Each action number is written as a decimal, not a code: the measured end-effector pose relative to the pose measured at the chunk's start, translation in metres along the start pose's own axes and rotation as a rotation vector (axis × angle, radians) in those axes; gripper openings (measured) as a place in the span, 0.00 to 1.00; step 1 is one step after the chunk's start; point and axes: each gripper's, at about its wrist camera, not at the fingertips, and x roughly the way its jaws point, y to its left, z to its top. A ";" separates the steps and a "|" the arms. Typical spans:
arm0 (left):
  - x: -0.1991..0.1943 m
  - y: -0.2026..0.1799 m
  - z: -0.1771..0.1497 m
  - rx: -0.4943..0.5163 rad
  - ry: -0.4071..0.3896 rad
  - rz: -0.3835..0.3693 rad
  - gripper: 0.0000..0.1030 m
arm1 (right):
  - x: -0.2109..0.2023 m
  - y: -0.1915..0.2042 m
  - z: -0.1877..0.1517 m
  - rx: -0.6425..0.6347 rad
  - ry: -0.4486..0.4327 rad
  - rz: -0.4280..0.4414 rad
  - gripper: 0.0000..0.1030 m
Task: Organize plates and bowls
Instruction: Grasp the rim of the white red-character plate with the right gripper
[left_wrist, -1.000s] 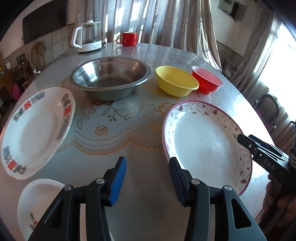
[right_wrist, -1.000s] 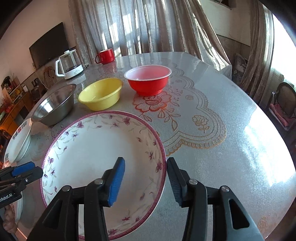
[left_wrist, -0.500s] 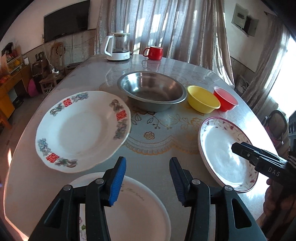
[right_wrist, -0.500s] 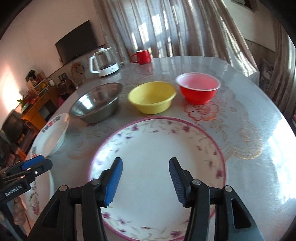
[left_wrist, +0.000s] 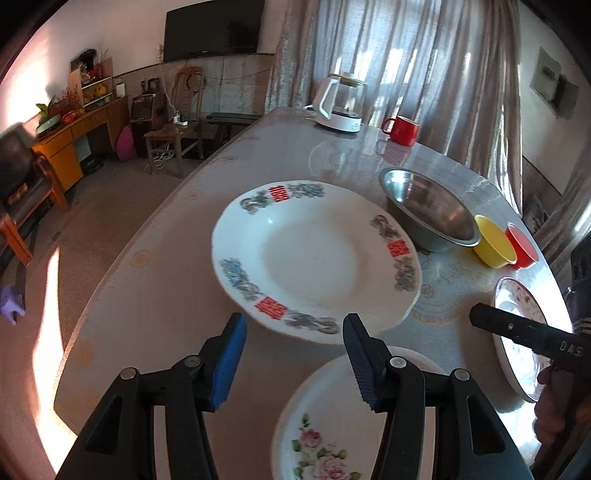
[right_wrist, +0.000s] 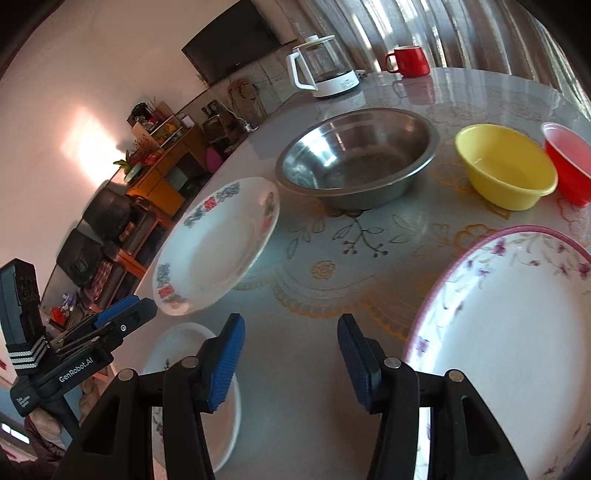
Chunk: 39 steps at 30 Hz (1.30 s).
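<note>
A white plate with red and blue rim marks (left_wrist: 314, 258) (right_wrist: 218, 243) lies on the round table, just ahead of my open, empty left gripper (left_wrist: 293, 354). A small rose-patterned plate (left_wrist: 332, 424) (right_wrist: 195, 387) lies under that gripper's right finger. My right gripper (right_wrist: 291, 354) is open and empty above bare tabletop, left of the purple-rimmed floral plate (right_wrist: 509, 332) (left_wrist: 517, 317). Behind stand a steel bowl (right_wrist: 358, 158) (left_wrist: 432, 210), a yellow bowl (right_wrist: 506, 166) (left_wrist: 493, 240) and a red bowl (right_wrist: 569, 162) (left_wrist: 522, 243).
A white kettle (left_wrist: 341, 103) (right_wrist: 321, 66) and a red mug (left_wrist: 402, 129) (right_wrist: 410, 61) stand at the table's far side. The table's left edge (left_wrist: 122, 258) drops to the floor, with chairs and a cabinet beyond. The left gripper shows in the right wrist view (right_wrist: 122, 317).
Both grippers swung left. The red-and-blue plate moved to the centre of the left wrist view; the purple-rimmed plate slid to the right in both views. Both grippers stay open.
</note>
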 end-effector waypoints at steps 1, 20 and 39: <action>0.001 0.008 0.001 -0.016 0.000 0.011 0.53 | 0.004 0.001 0.005 0.011 0.006 0.022 0.51; 0.067 0.062 0.046 -0.072 0.044 -0.039 0.49 | 0.076 0.016 0.052 0.049 0.036 0.043 0.45; 0.093 0.041 0.056 0.054 0.078 -0.078 0.40 | 0.103 0.022 0.057 -0.064 0.090 0.035 0.28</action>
